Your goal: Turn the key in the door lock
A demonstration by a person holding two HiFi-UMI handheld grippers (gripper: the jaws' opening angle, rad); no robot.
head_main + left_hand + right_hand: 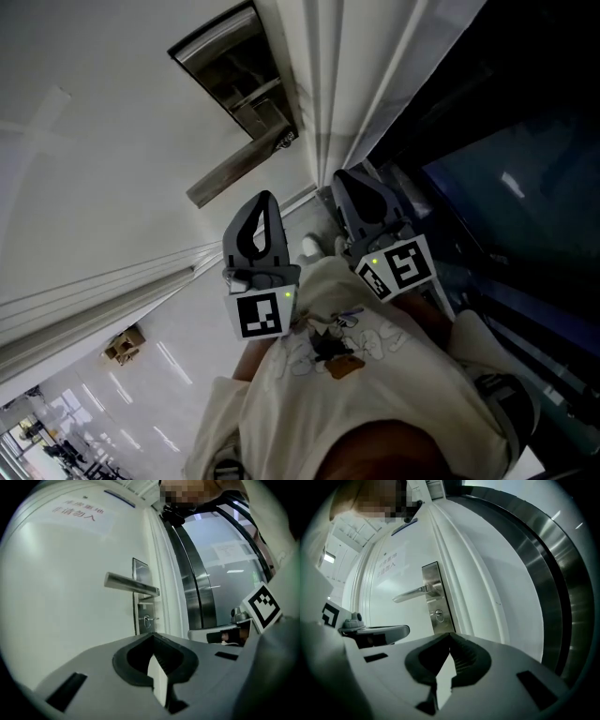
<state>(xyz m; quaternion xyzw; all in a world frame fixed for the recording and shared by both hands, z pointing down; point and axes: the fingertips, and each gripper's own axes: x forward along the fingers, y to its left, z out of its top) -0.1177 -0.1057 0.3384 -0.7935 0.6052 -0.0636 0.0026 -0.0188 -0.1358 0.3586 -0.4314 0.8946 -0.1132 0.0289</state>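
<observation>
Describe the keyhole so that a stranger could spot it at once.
Find the white door. Near its edge is an upright steel plate with a long lever handle. The keyhole is on that plate just below the handle. It is the only small round piece there, and what looks like a key sticks out of it.

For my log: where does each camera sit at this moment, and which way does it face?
Head view: on the person's head, facing steeply down along the door; handle, shirt, left hand-held gripper and right hand-held gripper show.
Left gripper view: on the left hand-held gripper, facing the lock; own shut jaws below, right hand-held gripper at right.
Right gripper view: on the right hand-held gripper, facing the lock; own shut jaws below.
All three share the handle.
</observation>
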